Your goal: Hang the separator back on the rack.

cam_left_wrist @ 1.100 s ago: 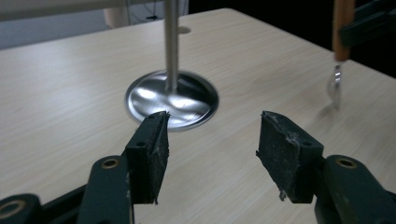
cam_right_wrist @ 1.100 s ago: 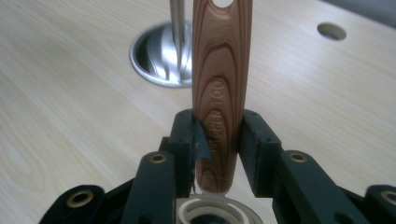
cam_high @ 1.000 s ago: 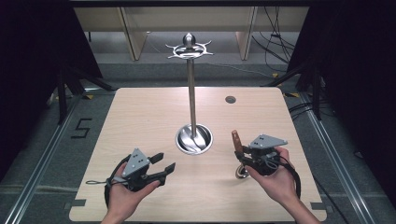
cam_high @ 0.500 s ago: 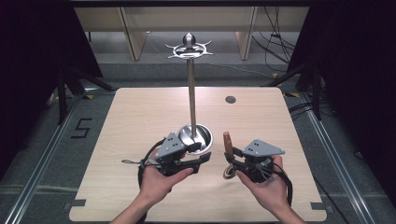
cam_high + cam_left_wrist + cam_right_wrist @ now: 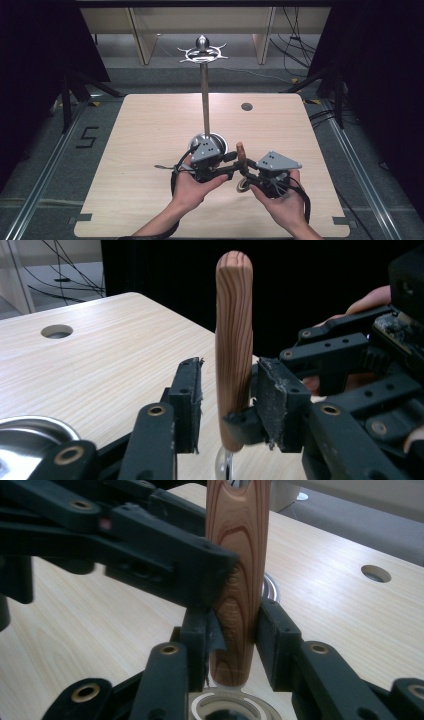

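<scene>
A utensil with a wooden handle [image 5: 240, 150] stands upright near the table's front middle, its metal end [image 5: 243, 186] low by the tabletop. My right gripper [image 5: 235, 630] is shut on the wooden handle [image 5: 235, 555] near its lower end, one pad pressed on each side. My left gripper [image 5: 227, 390] is open, and its jaws straddle the same handle [image 5: 234, 330] a little higher, with a clear gap on one side. In the high view the left gripper [image 5: 234, 162] and right gripper [image 5: 245, 172] meet at the handle.
A metal stand with a round base [image 5: 220, 142] and tall pole [image 5: 204, 95], topped by a hooked crown [image 5: 202, 50], rises just behind the left gripper. The wooden table [image 5: 150, 130] has a small round hole [image 5: 246, 106] at the back right.
My left gripper has swung from the front left of the table rightward to the handle. The right gripper has carried the utensil a little to the left and stayed shut on it.
</scene>
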`<action>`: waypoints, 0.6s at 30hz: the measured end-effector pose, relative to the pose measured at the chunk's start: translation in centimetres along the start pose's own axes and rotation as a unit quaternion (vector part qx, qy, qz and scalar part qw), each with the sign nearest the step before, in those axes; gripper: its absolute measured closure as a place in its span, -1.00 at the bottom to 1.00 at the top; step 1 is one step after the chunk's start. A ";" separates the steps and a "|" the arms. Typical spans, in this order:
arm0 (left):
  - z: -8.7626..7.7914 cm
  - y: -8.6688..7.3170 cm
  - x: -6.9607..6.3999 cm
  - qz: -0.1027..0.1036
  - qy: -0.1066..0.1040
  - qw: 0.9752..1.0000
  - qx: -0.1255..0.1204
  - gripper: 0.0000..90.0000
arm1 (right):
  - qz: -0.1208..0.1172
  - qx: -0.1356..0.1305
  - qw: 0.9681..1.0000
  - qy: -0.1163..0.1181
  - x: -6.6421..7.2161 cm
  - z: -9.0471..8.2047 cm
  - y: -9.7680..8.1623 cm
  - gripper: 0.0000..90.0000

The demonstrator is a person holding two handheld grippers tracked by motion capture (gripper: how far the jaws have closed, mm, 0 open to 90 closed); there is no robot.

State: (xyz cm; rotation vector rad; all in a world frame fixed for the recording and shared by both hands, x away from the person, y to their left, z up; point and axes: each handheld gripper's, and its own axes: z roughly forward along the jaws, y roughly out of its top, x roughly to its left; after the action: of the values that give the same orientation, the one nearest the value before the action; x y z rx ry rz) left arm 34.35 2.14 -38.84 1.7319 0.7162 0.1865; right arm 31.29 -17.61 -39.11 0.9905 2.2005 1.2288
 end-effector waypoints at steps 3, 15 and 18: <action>0.1 0.0 0.1 0.001 -0.004 1.000 -0.001 0.45 | -0.009 -0.002 1.000 0.002 0.2 0.0 0.0 0.53; -0.8 1.3 0.9 0.047 -0.022 0.999 0.010 0.62 | -0.045 -0.004 0.999 0.005 0.8 0.1 -0.1 0.19; -1.5 2.1 1.9 0.064 -0.033 0.997 0.019 0.62 | -0.059 -0.006 0.998 0.016 0.7 -0.1 -0.7 0.12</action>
State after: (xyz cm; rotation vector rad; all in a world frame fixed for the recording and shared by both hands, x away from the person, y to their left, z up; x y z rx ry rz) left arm 35.92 4.20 -36.92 1.8138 0.5642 0.2040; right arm 30.49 -17.40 -39.68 0.8288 2.2393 1.2117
